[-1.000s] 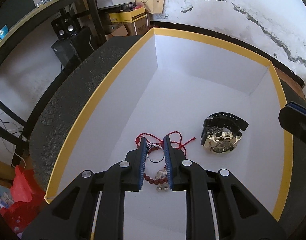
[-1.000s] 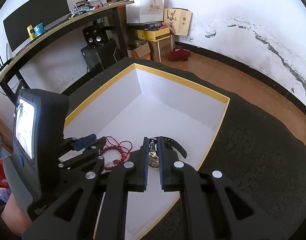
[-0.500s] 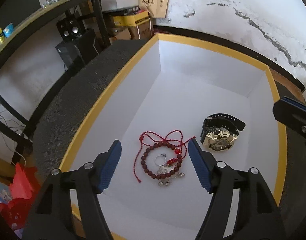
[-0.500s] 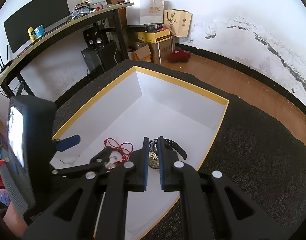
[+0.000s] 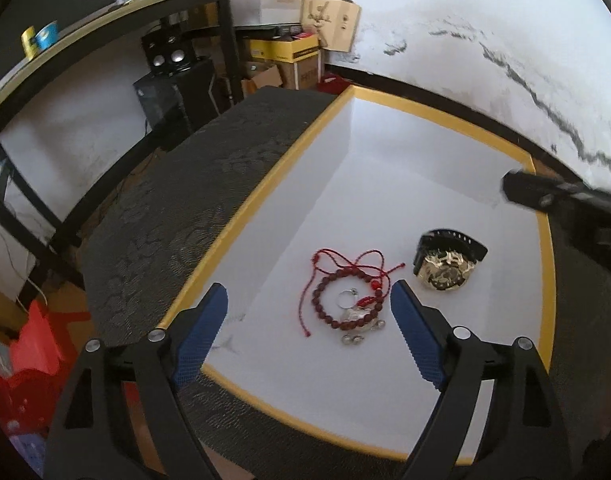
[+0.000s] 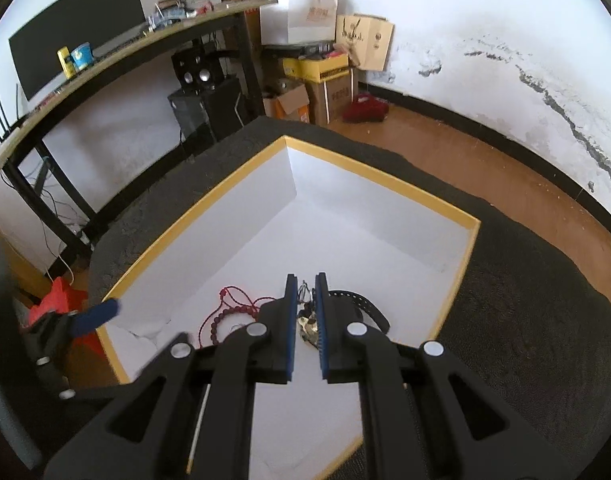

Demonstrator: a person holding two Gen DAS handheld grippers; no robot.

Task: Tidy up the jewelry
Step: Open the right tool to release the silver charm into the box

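Sitting inside the white box (image 5: pixel 385 200) already: the red bead bracelet (image 5: pixel 347 300) with its cord and silver charms near the front-left, and the gold watch (image 5: pixel 445 264) just to its right, apart from it. Left tongs (image 5: pixel 309 312) are hanging wide open above the bracelet, gripping nothing. Right tongs (image 6: pixel 305 312) are sitting nearly closed over the watch; the gap looks empty, so not holding it as far as I can tell. Judging the task mostly done, since no loose jewelry is showing on the dark bench (image 5: pixel 177 216). Watch is lying face up, strap curled behind, long axis running roughly left-right; bracelet cord is trailing toward the box's left wall.
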